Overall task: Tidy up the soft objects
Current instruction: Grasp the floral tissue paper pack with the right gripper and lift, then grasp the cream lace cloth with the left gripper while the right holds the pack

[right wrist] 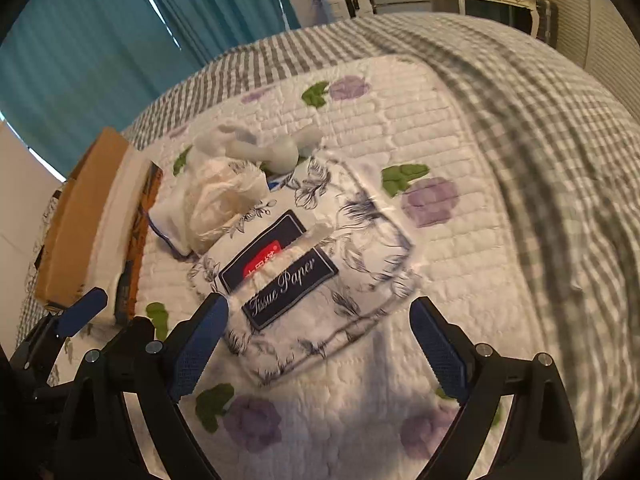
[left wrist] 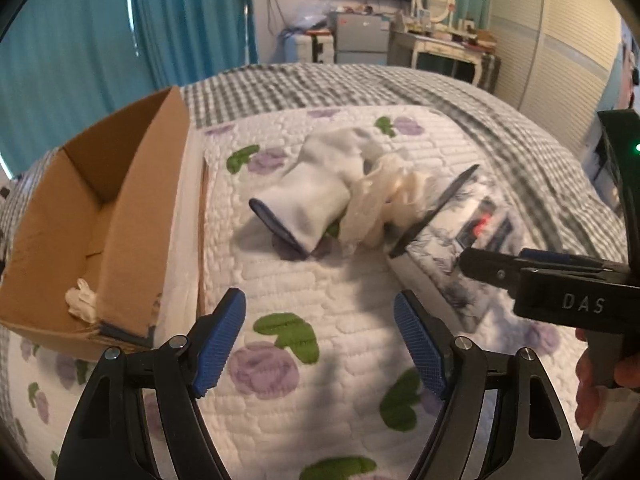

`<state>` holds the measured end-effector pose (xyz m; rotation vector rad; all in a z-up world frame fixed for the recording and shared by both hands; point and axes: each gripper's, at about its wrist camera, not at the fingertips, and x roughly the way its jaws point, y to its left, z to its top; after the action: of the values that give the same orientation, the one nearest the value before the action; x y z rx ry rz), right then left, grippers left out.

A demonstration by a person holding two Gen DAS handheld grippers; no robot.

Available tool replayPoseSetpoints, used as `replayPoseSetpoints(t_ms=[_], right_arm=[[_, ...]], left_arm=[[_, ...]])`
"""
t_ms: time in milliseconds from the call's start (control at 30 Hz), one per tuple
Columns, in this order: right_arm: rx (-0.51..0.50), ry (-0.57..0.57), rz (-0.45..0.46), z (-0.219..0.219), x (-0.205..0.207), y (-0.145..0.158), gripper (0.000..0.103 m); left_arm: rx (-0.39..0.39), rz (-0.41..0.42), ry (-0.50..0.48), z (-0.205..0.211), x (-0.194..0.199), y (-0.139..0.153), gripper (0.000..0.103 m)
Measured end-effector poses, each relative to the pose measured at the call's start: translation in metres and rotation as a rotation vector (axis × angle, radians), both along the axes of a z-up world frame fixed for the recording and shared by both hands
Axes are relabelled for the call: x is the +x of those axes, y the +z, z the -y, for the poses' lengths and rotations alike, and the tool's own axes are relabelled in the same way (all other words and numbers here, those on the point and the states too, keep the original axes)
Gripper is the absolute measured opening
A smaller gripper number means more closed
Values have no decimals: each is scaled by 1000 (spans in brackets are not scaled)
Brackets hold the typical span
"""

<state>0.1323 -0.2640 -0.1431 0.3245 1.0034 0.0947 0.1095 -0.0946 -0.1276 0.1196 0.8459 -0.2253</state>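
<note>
The cardboard box (left wrist: 100, 216) sits at the far left on the bed, open at the top, with a crumpled white item (left wrist: 82, 300) lying in its near corner. Just right of the box, the floral quilt (left wrist: 320, 280) covers the bed, laid over a gray checked bedspread (left wrist: 500, 120). The left gripper (left wrist: 320, 340) hangs above a bare part of the quilt, jaws spread wide and holding nothing. Ahead of it, near the middle of the quilt, lies a white sock (left wrist: 316, 196) with a dark blue cuff, its cuff end pointing toward the camera. Touching the sock on its right is a crumpled translucent plastic bag (left wrist: 380, 204). Further right, the tissue paper pack (right wrist: 304, 272) lies flat on the quilt, printed with a dark floral pattern and a label reading "Tissue Paper"; the bag rests against its far-left corner. The right gripper (right wrist: 316, 344) hovers directly over the near edge of the pack, jaws spread wide, with the pack lying between and below the fingertips; contact with the pack cannot be confirmed. In the left wrist view, the right gripper's body enters from the right edge. A dressing table (left wrist: 444, 48) stands beyond the bed.
</note>
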Motion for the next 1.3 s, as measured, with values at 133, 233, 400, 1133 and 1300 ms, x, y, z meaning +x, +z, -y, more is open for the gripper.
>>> replayPoseSetpoints(t_ms=[133, 233, 400, 1133, 1300], right_arm=[[77, 0, -26, -3, 16, -23, 92], [121, -5, -20, -5, 21, -33, 92], [159, 15, 40, -11, 10, -22, 60], [-74, -120, 119, 67, -12, 39, 49], [-55, -127, 119, 73, -5, 33, 49]], left_arm=[[-2, -3, 25, -5, 2, -9, 77], [7, -5, 35, -8, 3, -12, 77], [11, -9, 36, -9, 0, -11, 77], [-58, 14, -33, 53, 38, 16, 75], [-28, 2, -53, 71, 67, 0, 59]])
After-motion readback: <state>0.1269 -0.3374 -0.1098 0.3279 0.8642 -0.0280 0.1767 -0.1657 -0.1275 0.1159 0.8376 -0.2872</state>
